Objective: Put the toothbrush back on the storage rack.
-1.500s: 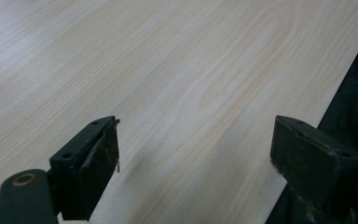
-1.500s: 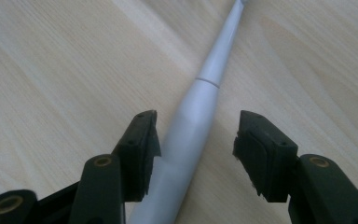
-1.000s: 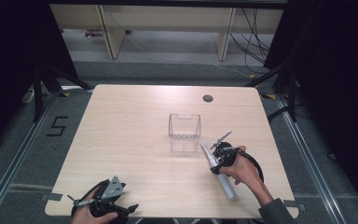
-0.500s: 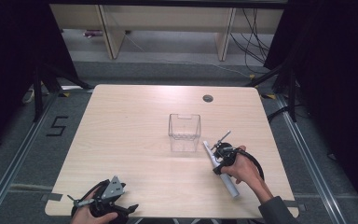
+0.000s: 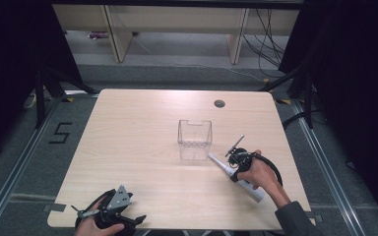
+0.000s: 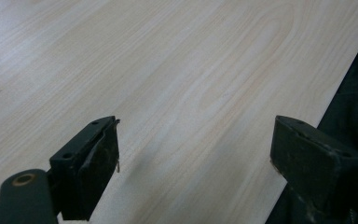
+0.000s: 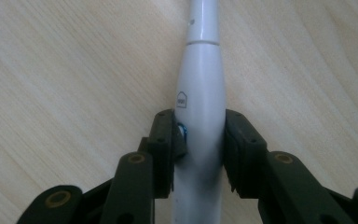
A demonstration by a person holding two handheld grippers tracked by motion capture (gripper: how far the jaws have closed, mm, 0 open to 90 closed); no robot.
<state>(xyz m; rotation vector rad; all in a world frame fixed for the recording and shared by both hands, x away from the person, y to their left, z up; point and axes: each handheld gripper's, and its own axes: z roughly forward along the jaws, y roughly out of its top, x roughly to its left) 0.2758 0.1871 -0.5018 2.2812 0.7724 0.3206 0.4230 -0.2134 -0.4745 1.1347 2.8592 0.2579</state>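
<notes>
While the right gripper (image 7: 199, 149) has just been closing, its jaws now sit against both flanks of the white electric toothbrush (image 7: 200, 116), pads pressing the handle at the button. Toothbrush lies flat on the table (image 5: 138, 147), neck pointing to 12 o'clock in the right gripper view. In the high view it runs diagonally at about 4 o'clock from the clear plastic box (image 5: 194, 139), tip near the box's lower right corner, apart from it as far as I can tell.

Left gripper (image 6: 193, 154): jaws wide apart, nothing between them, parked over bare wood at the table's 7 o'clock corner.

Risks:
- Handle is round and glossy, so it could roll or squirt out of the pads on lift.
- One pad sits on the power button, so the squeeze could trigger it.
- Grip looks roughly mid-handle, so the long neck end may droop.
- Tip is close to the box, so a swing toward 10 o'clock could knock it.

Hard to make out: the brush head is cut off in the right gripper view and tiny in the high view, and the hand covers the toothbrush's middle.
</notes>
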